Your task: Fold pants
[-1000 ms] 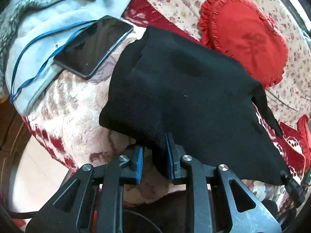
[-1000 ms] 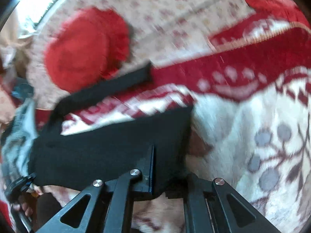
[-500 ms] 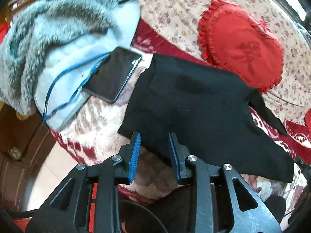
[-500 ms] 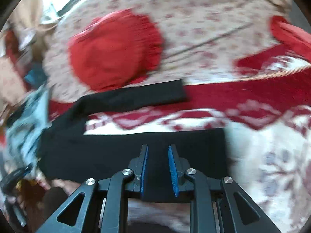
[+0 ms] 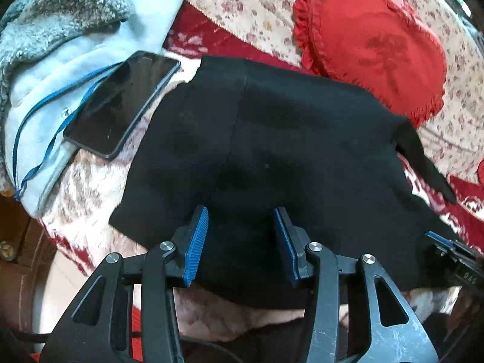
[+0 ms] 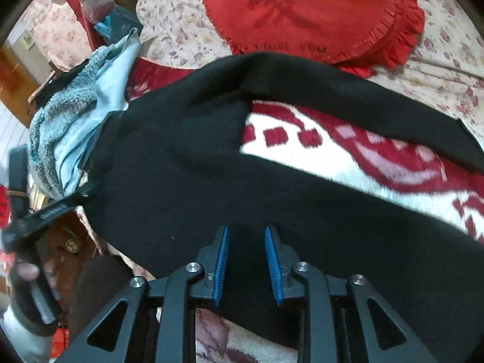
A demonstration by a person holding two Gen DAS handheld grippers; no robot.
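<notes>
Black pants lie spread on a red and white blanket, waist end to the left. In the right wrist view the pants split into two legs that run off to the right. My left gripper is open, its blue pads over the near edge of the pants. My right gripper is open with a narrower gap, over the near leg. It also shows at the right edge of the left wrist view. Neither gripper holds cloth.
A black phone lies on a light blue fleece jacket just left of the pants. A red heart cushion sits behind them on a floral sheet. The bed edge and floor are at the lower left.
My left gripper let go of the pants' near edge and opened wide. My right gripper also opened, released the cloth, and its view swung left over the pants.
</notes>
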